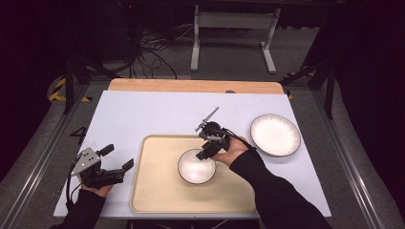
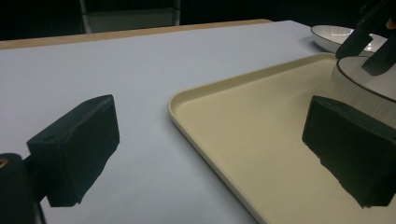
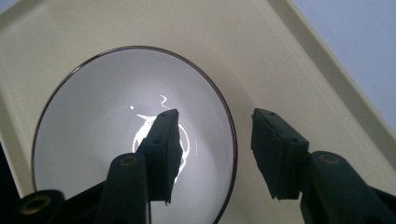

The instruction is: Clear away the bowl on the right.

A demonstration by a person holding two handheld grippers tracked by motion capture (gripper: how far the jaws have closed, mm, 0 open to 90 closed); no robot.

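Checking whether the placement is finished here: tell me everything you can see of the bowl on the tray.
The bowl is round, glossy white inside with a thin dark rim, ceramic by its look. It stands upright and empty on the cream tray, toward the tray's far right part. The right gripper straddles its rim, one jaw over the inside and one outside; the pads stand clear of the wall, so nothing grips it. Light glints off its bottom. A white plate lies apart on the table, off the tray.
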